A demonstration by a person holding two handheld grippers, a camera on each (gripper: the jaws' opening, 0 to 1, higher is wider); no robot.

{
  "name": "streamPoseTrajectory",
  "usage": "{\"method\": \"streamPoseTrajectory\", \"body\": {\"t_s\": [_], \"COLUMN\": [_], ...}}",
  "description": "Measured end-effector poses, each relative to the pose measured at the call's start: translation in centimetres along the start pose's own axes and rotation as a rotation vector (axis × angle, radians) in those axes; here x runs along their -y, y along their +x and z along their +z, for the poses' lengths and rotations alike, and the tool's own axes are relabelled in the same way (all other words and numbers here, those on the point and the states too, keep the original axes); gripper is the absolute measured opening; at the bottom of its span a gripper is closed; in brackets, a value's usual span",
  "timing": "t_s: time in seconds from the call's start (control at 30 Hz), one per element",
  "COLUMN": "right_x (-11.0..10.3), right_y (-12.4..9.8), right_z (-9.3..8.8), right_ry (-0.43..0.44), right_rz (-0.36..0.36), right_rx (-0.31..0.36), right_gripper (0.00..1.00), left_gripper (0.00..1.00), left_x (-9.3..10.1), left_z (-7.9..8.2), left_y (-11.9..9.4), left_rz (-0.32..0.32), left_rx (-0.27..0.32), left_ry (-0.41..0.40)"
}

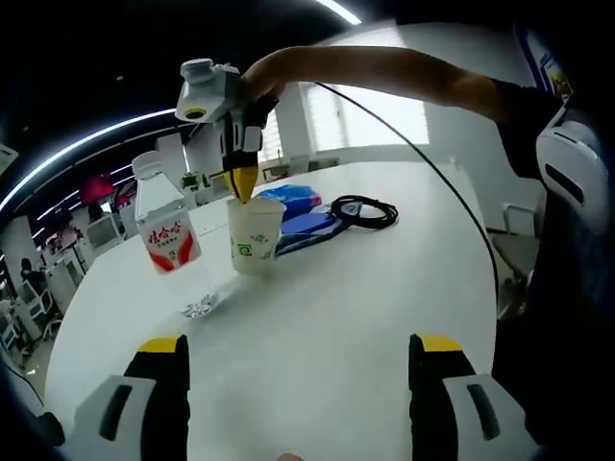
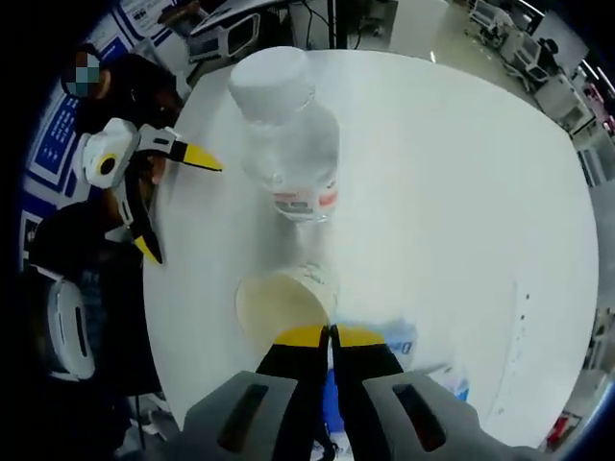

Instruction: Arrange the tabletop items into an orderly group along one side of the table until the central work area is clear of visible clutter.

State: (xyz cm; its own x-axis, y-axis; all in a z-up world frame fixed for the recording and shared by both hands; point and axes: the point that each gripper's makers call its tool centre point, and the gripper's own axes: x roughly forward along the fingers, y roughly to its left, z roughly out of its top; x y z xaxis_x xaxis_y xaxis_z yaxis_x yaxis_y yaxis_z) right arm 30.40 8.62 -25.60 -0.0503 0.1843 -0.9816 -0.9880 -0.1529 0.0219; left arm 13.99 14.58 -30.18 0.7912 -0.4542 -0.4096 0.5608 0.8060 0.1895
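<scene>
yellow-tipped right gripper (image 2: pixel 330 335) pinches white paper cup (image 2: pixel 284 305) rim beside clear bottle (image 2: pixel 288 144); left gripper (image 1: pixel 300 348) wide.

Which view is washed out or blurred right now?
Right gripper view: glare bleaches the table, and the water bottle looks hazy and soft. Left gripper view: sharper bottle and paper cup; bright windows behind, fisheye curving the table edge.
</scene>
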Motion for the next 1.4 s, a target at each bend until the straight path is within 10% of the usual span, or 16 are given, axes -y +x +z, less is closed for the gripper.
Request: {"method": "streamPoseTrajectory", "body": {"t_s": [1.4], "right_x": [1.7], "right_y": [-0.5], "right_z": [1.2], "right_ry": [0.007], "right_rz": [-0.097], "right_rx": [0.075], "right_gripper": [0.11], "left_gripper": [0.94], "left_x": [0.4], "left_z": [-0.6], "left_y": [-0.5], "left_rz": [0.004], "left_rx": [0.010], "left_ry": [-0.006]}}
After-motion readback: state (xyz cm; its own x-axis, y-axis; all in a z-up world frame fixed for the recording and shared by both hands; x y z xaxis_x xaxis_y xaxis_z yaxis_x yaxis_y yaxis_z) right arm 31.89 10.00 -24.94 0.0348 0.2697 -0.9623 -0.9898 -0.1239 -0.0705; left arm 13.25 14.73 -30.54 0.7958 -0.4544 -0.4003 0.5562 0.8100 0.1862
